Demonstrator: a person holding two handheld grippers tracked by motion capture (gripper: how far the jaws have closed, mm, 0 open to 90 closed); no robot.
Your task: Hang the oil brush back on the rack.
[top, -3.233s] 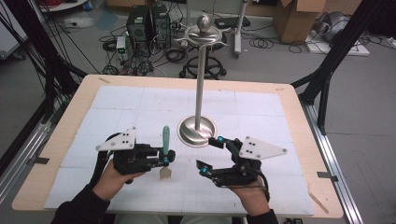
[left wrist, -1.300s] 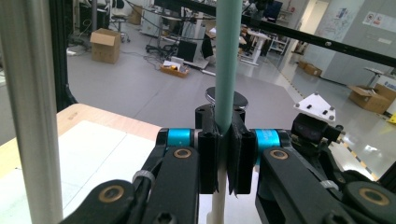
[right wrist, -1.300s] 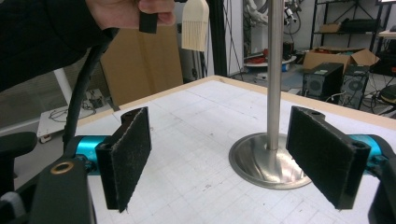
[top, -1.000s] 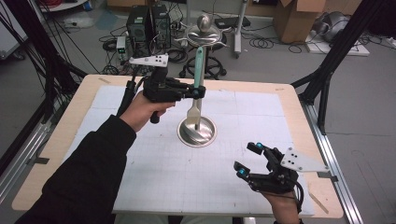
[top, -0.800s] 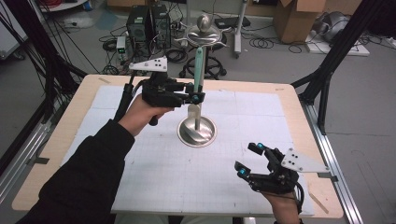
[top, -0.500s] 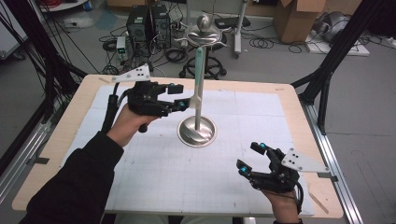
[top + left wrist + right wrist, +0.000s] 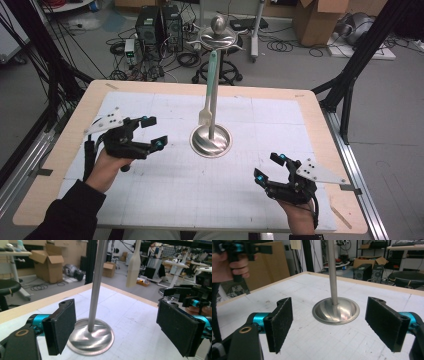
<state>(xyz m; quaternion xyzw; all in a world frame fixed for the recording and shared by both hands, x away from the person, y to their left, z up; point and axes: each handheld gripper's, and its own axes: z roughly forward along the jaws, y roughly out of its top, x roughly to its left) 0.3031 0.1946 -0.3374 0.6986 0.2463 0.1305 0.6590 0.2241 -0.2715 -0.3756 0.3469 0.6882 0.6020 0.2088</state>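
The green-handled spatula [image 7: 209, 85] is hanging from the metal stand [image 7: 212, 141]; I am holding my left gripper [image 7: 150, 134], jaws just opened and empty, left of its base, my right gripper [image 7: 269, 168] gaping empty too.

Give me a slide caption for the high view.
Green-handled spatula hangs from the metal stand; left tongs and right tongs both open, empty.

The metal stand [image 7: 211, 140] rises upright from mid table [image 7: 300, 107], its round base taking the centre. A green spatula [image 7: 209, 90] hangs beside the pole (blade clear of the base). The left claw [image 7: 150, 134] and right claw [image 7: 267, 167] flank it, well apart. The sheet between and in front lies open.
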